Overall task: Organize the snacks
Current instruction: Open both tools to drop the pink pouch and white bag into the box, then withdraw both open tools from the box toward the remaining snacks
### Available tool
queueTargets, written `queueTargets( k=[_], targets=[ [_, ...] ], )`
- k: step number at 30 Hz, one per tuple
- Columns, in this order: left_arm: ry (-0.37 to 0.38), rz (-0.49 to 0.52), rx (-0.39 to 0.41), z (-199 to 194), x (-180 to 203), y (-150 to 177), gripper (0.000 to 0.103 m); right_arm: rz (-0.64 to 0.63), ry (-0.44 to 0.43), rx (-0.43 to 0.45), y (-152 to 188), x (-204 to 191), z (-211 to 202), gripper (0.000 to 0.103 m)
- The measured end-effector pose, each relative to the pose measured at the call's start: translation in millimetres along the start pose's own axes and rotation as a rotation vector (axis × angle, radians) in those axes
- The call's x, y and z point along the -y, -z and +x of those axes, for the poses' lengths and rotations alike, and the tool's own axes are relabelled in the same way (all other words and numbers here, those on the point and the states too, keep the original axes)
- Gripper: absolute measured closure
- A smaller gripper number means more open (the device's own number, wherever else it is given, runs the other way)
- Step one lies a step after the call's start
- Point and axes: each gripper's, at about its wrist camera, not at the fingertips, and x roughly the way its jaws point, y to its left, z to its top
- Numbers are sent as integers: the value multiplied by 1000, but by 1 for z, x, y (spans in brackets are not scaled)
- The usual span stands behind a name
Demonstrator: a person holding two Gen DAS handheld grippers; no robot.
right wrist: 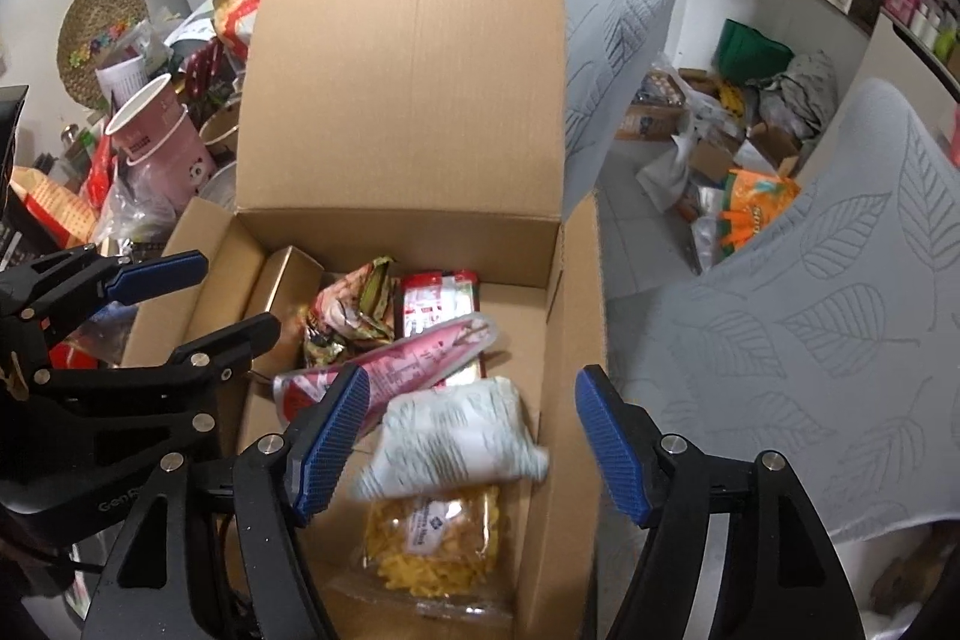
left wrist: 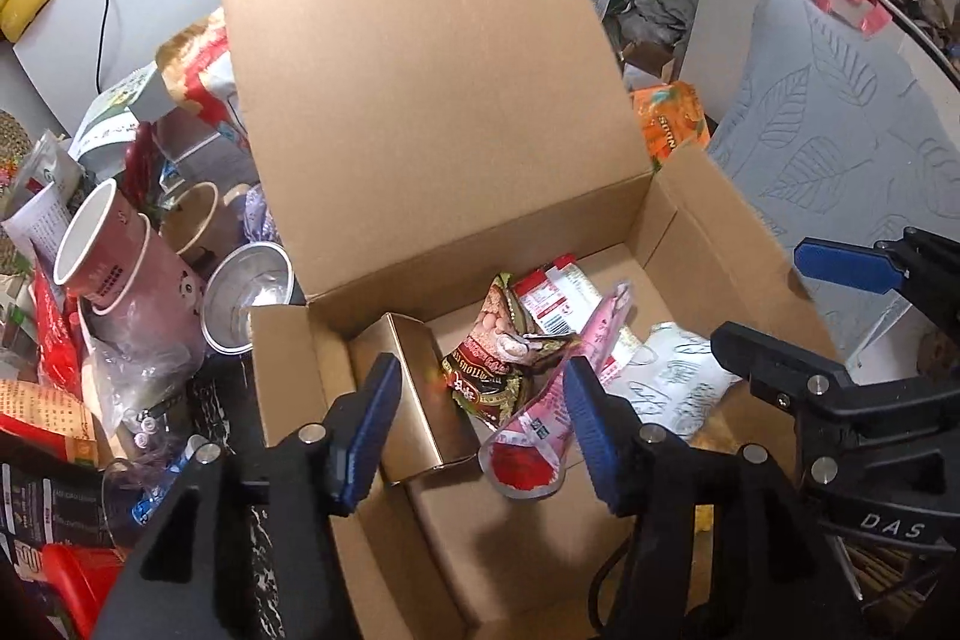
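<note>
Snacks lie loose in the open cardboard box (right wrist: 576, 280) in front of you, its lid flap standing upright at the far side. Against the box's left wall rests a gold carton (left wrist: 414, 388); beside it sits a crumpled brown-and-green nut packet (left wrist: 498, 358), and behind that a red-and-white packet (right wrist: 438, 301). A pink pouch (right wrist: 414, 361) lies aslant over them, one end near the middle of the box. Nearer you, a white printed bag (right wrist: 456, 436) looks blurred, and under it sits a clear bag of yellow snack pieces (right wrist: 438, 544).

Your left gripper (left wrist: 480, 430) hangs over the box with its blue pads partly apart; the pink pouch's near end sits between them, and neither pad presses on it. Your right gripper (right wrist: 471, 439) is spread wider, the white bag lying between its pads without touching either.

Left of the box, pink paper cups (left wrist: 114, 250) and a steel bowl (left wrist: 252, 298) lie among clutter.
</note>
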Motion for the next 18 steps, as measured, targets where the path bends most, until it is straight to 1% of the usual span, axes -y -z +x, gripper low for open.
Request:
queueTargets(
  k=[9, 13, 18],
  targets=[
    [-7, -9, 90, -52, 5, -1, 48, -18, 42, 76, 0, -7, -47, 31],
    [-6, 1, 137, -77, 8, -1, 48, -13, 62, 116, 2, -8, -73, 31],
    [-26, 21, 201, -107, 15, 4, 48, -17, 90, 161, 7, -14, -102, 31]
  ],
)
